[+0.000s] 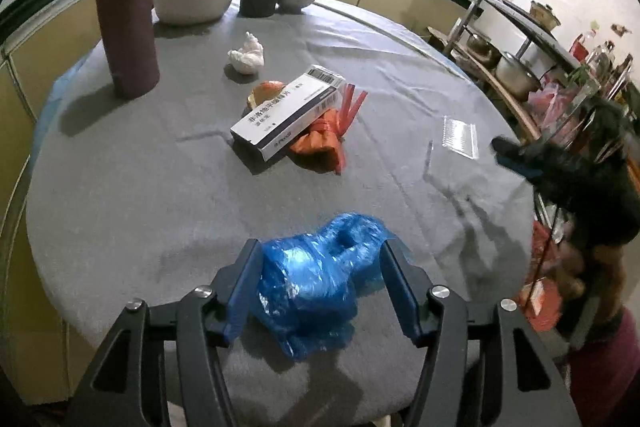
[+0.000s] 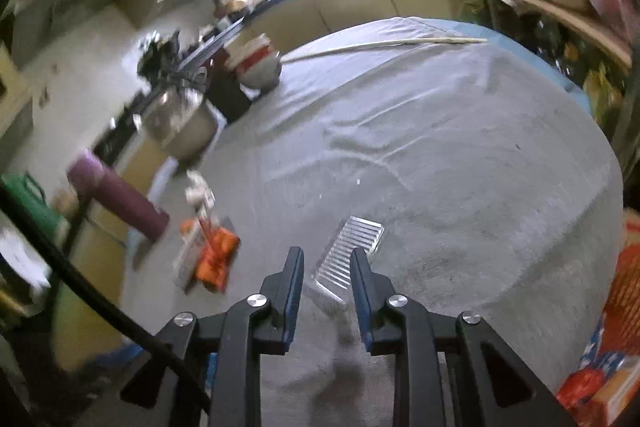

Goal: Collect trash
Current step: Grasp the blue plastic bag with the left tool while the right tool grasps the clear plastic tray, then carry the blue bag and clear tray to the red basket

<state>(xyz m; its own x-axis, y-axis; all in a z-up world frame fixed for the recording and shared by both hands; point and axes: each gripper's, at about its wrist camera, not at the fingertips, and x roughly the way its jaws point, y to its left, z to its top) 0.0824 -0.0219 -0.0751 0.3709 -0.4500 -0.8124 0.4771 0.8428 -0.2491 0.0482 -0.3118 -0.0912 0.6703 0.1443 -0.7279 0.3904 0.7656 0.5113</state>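
Our left gripper [image 1: 320, 267] brackets the blue bag [image 1: 316, 279] nearer us than the box [image 1: 288, 117], jaws wide, unclosed; it may slip, while our right gripper [image 2: 326, 267] hangs half-open, empty.

The crumpled bag [image 1: 320, 283] is bright translucent blue, matching the blue finger pads [image 1: 244, 287] on black gripper frames. The tablecloth [image 1: 160, 187] is plain grey. The box [image 1: 290, 115] is white with a dark band and a barcode. Beside it lie an orange wrapper [image 1: 322, 143], a white tissue wad [image 1: 248, 55] and a maroon flask [image 1: 124, 3] (purple-looking in the right view). The clear ridged blister tray [image 2: 348, 255] glints silver.
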